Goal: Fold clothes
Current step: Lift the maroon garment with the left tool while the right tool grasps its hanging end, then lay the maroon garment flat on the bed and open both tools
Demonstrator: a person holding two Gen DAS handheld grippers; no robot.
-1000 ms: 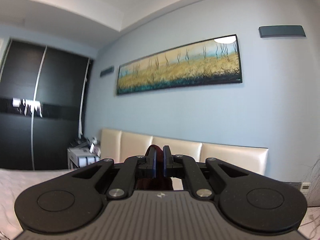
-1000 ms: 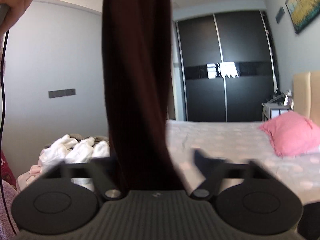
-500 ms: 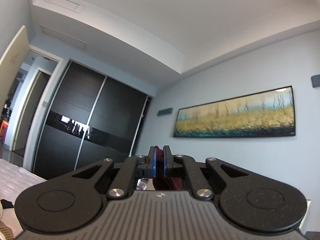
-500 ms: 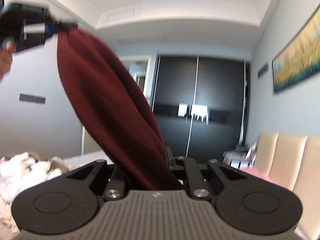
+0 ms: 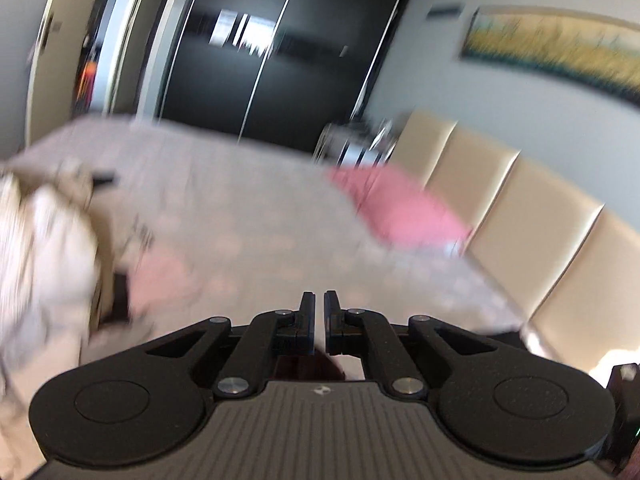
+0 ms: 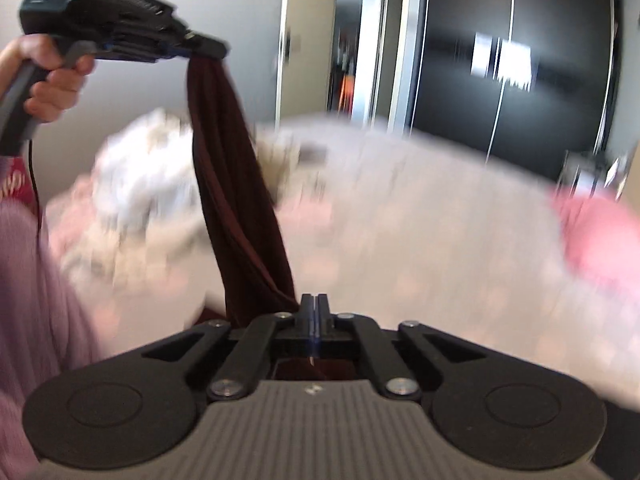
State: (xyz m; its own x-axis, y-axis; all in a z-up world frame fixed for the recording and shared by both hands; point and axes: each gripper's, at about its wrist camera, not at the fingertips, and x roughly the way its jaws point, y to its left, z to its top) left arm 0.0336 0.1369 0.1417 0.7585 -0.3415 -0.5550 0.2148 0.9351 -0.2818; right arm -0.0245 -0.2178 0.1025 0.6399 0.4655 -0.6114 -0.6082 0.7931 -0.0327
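Clearly mid-spread: dark red garment (image 6: 236,184) hung stretched between left gripper (image 6: 208,50) and right gripper (image 6: 315,300), above bed (image 6: 420,232). Both jaws pressed together on cloth, one at each end. Best kept taut, lowered level onto bare bedding beside white clothes pile (image 6: 140,184). Left hand (image 6: 52,80) raised high; both grippers tilted downward.

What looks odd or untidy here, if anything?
The dark red garment hangs bunched and twisted like a rope from the left gripper down beside the shut fingers of the right gripper, not spread flat. A heap of unfolded pale clothes lies on the bed.
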